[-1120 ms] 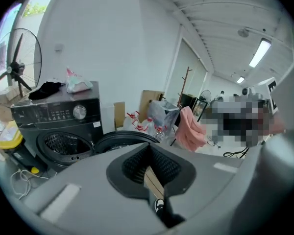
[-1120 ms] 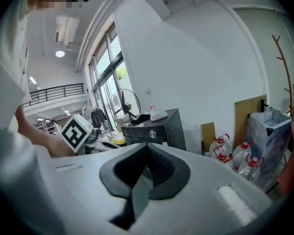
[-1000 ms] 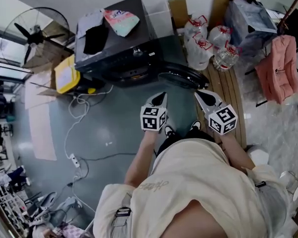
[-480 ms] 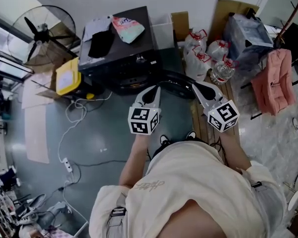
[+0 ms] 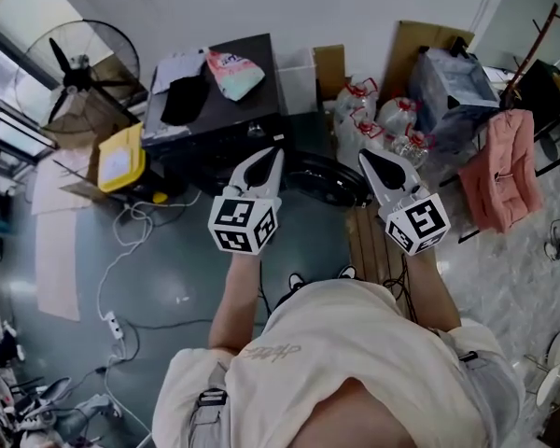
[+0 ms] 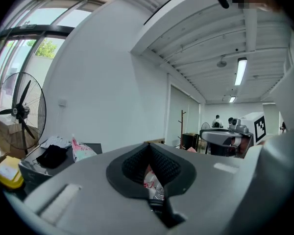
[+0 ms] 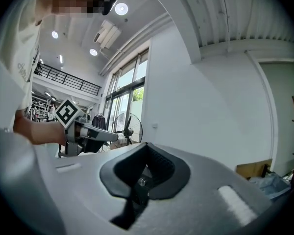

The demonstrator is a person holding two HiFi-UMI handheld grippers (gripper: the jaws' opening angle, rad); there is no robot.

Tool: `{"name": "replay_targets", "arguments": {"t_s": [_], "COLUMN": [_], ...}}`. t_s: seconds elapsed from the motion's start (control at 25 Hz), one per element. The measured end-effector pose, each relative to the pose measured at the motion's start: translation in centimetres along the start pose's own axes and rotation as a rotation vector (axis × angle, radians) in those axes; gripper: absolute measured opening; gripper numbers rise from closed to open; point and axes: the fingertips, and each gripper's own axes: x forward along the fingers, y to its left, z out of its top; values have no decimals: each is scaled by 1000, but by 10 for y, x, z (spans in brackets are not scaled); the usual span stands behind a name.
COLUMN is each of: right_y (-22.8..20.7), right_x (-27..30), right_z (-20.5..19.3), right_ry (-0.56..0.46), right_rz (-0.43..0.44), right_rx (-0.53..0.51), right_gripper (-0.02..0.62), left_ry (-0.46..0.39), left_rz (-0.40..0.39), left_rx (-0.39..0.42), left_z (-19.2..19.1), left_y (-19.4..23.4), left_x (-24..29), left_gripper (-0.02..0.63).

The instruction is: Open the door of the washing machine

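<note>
The black front-loading washing machine [image 5: 215, 124] stands against the white wall, ahead and to the left of the person, with its round dark door [image 5: 329, 183] swung open at its right side. The left gripper [image 5: 273, 154] and the right gripper [image 5: 367, 158] are held side by side above the door, apart from each other and from the machine. Both pairs of jaws are closed together and empty.

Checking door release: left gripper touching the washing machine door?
Apart. Left gripper view: left gripper shut on nothing, above the washing machine, clear of its door.
</note>
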Motion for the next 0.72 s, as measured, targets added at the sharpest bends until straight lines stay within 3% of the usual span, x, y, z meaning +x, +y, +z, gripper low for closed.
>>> {"name": "replay_targets", "arguments": {"t_s": [0.36,0.72], "right_y": [-6,-8], "right_x": [-9,-15], "right_z": [19,36], "right_ry": [-22,-37], "right_rz": [-38,-42], "right_rx": [-13,-26], "right_gripper": [2,2], "left_ry": [-59,-65], "left_rz": [80,98], "left_rx": [82,23], "left_z": [29,23], "left_y": [16,24], "left_x": [-9,-20], "left_gripper": [15,15]}}
